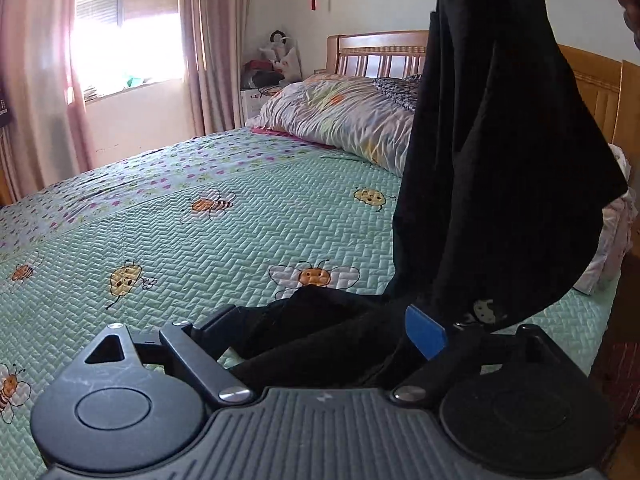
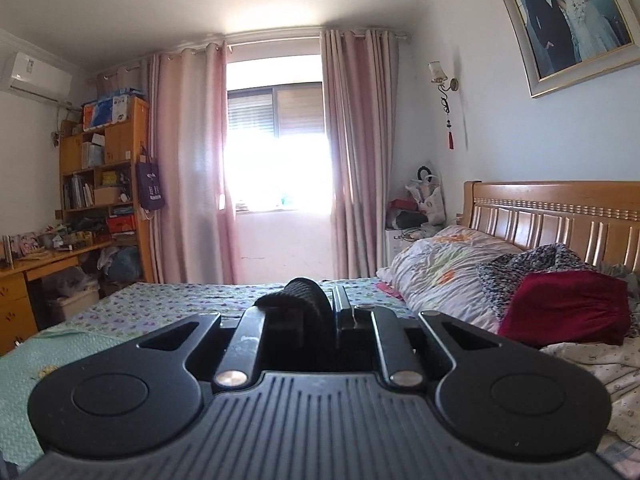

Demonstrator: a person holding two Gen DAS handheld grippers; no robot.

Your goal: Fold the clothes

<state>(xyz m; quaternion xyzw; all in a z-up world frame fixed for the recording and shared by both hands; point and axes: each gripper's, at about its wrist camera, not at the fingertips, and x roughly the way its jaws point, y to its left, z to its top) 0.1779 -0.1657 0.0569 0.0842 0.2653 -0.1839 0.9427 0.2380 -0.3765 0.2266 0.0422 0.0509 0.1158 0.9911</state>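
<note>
Garment (image 1: 500, 160) hanging (black), right gripper (image 2: 320, 312) apparently clamping it

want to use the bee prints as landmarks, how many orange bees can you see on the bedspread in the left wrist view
4: one mid-bed, one by the black garment, one at the left edge, one at lower left. The garment and gripper may hide more.

Black garment (image 1: 492, 152) hanging, hem on bed.
</note>
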